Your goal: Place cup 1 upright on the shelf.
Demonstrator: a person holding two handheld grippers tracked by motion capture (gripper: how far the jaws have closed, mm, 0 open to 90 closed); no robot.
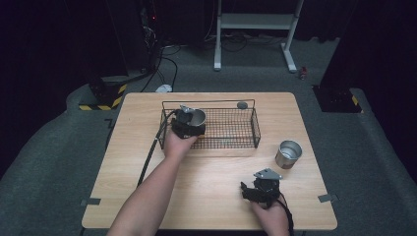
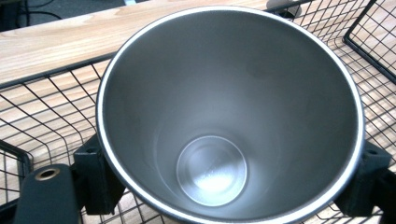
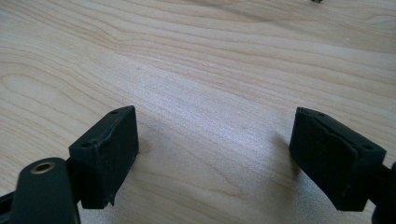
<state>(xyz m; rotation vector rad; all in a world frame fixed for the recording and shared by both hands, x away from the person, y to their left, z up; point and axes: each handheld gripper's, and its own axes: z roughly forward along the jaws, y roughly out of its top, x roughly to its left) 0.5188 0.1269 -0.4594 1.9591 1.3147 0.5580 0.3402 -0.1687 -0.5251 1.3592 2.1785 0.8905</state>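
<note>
Cup (image 2: pixel 229 116): pinched by left gripper (image 1: pixel 188 124) inside basket (image 1: pixel 246 142), placing step, release due next; right gripper (image 1: pixel 260 189) spread, idle near second cup (image 1: pixel 288 153).

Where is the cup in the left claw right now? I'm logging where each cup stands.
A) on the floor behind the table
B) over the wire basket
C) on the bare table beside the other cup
B: the left claw grips the cup over the left end of the basket, whose mesh shows all around it in the left gripper view.
</note>
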